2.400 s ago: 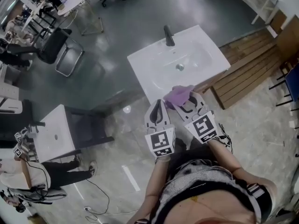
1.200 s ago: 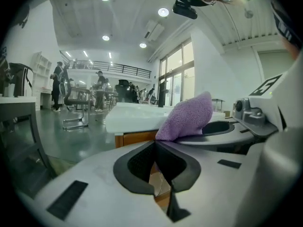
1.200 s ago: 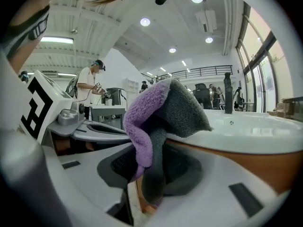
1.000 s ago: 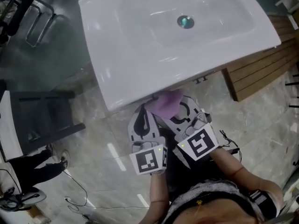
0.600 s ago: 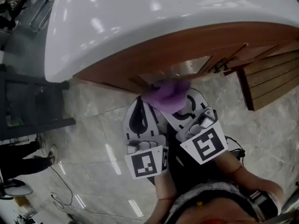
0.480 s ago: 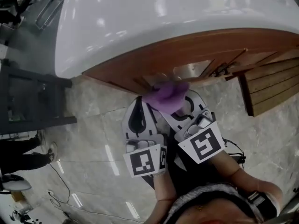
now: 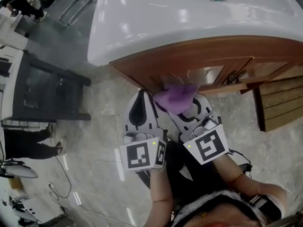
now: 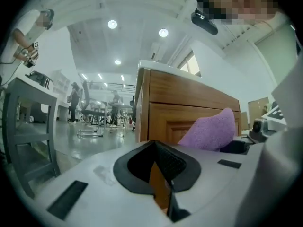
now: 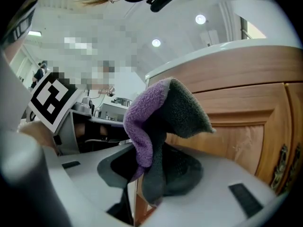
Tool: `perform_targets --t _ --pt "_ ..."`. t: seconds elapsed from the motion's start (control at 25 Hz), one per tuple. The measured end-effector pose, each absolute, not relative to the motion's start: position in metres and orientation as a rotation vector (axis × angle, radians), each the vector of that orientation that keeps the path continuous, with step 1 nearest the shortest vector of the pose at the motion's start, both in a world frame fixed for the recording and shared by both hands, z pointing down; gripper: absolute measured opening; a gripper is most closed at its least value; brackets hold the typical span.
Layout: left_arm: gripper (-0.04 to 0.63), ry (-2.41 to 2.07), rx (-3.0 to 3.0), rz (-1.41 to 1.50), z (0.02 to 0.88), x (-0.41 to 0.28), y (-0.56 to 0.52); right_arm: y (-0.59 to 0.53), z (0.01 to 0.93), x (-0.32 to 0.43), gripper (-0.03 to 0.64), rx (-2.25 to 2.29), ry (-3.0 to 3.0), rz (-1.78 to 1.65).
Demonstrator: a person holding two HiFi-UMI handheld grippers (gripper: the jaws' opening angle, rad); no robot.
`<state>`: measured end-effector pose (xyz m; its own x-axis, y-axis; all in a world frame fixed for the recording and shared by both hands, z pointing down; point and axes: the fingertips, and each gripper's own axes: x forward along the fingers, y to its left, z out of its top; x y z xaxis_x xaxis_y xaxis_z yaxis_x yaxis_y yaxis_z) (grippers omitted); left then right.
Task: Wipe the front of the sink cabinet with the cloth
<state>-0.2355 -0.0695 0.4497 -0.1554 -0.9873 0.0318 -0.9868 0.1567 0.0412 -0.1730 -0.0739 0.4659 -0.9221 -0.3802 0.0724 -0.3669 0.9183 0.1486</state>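
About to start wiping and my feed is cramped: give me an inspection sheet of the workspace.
Surface: wooden sink cabinet front under the white basin; no dirt readable.
Job's things: purple cloth bunched at the cabinet front; contact cannot be told.
Clutter: nothing seen.
Grippers: right hand-held gripper shut on the cloth; left hand-held gripper shut, nothing between its jaws.
Cables: thin cable on the floor at left.
Surroundings: dark stand and a person's legs at left; wooden slats at right.
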Motion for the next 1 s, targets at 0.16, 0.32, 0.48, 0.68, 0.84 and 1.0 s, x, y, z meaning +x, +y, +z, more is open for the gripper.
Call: perform_targets --t 0.16,0.32,0.48,0.68,0.84,1.0 --pt "0.006 -2.359 2.013 0.016 0.444 -0.238 -0.068 -0.075 0.465 -0.173 0.179 0.616 -2.962 -0.212" --pt "0.006 -2.387 2.032 -0.006 0.44 -0.239 -0.066 -0.081 0.462 -0.166 0.181 0.669 -2.955 -0.245" --pt "0.006 -2.334 2.027 0.127 0.465 -0.232 -0.061 -0.085 0.456 -0.161 0.181 0.714 -2.958 -0.254" --pt "0.006 -2.264 2.062 0.127 0.468 -0.222 -0.058 -0.08 0.445 -0.168 0.181 0.732 -2.957 -0.261" --pt "0.006 -2.276 2.093 0.148 0.467 -0.22 -0.059 -0.077 0.434 -0.178 0.181 0.734 -2.96 -0.266" --pt "0.006 -2.227 2.057 0.064 0.477 -0.235 -0.057 -0.073 0.42 -0.192 0.181 0.72 -2.922 -0.403"
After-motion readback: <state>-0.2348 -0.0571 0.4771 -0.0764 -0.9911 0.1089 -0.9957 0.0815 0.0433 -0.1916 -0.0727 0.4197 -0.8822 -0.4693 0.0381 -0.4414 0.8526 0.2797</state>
